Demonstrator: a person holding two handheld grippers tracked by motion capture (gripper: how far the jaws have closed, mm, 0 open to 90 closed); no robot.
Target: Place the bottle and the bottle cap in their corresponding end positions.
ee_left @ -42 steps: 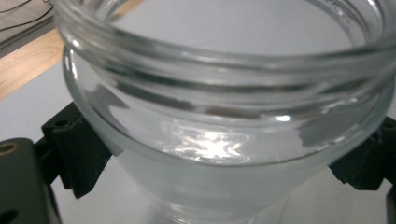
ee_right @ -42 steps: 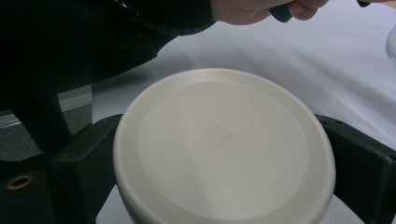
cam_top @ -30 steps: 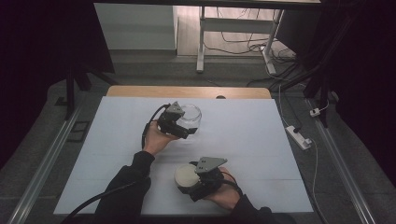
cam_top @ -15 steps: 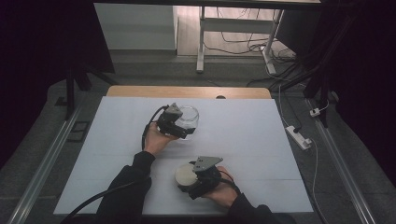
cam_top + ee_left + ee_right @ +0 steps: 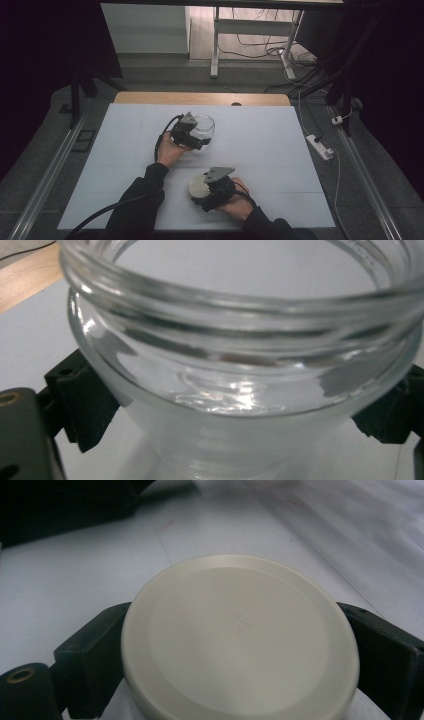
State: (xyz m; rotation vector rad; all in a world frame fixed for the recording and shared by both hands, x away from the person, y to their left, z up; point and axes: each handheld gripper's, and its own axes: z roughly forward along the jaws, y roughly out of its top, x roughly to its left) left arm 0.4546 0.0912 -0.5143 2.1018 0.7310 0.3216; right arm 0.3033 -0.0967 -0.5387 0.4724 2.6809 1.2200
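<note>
A: What is the left gripper (image 5: 196, 141) doing?

B: It is clamped on a clear glass jar (image 5: 203, 128) that stands toward the far middle of the counter (image 5: 280, 150). In the left gripper view the jar (image 5: 240, 365) is smooth and round, with a thick threaded neck, an open mouth and a wall that narrows below the shoulder; the black jaws press its two sides.

A: And the right gripper (image 5: 206, 191)?

B: Closed on a cream lid (image 5: 199, 186), near the counter's front edge and well apart from the jar. In the right gripper view the lid (image 5: 240, 640) is a flat, matte disc with a rounded rim and a small square mark embossed at its centre, pinched edge to edge between the jaws.

A: What else is around?

B: The counter is covered in pale, faintly creased sheeting, with a wooden strip (image 5: 200, 98) along its far edge. Beyond it stands a white metal frame (image 5: 216, 45) among loose cables; a white power strip (image 5: 318, 146) lies on the floor to the right. Nothing lies between jar and lid.
</note>
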